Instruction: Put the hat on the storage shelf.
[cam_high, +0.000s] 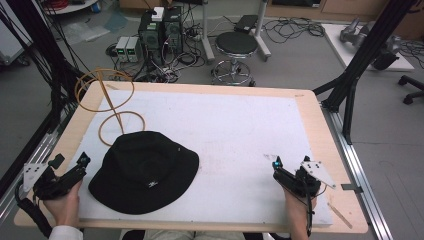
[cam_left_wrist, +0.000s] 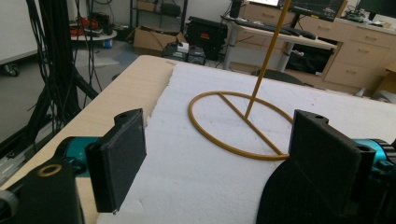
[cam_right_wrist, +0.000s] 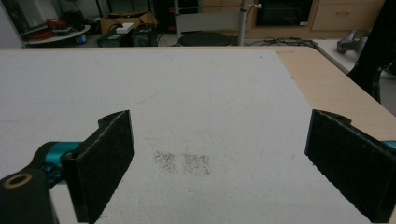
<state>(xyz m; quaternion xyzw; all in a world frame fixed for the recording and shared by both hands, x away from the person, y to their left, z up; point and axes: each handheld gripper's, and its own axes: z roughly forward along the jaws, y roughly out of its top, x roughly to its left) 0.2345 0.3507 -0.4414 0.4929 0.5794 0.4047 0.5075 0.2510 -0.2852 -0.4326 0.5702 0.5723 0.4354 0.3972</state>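
the wooden surface (cam_high: 320, 120) carries a white foam sheet (cam_high: 240, 135). a thin yellow-brown wire hat stand (cam_high: 112, 107) rises just beyond the left tool (cam_high: 82, 161), whose jaws gape wide. the soft black fabric bucket hat (cam_high: 144, 171) lies flat just right of it, likely light and floppy; pinch the brim. the right tool (cam_high: 276, 164) is wide and empty, well apart.
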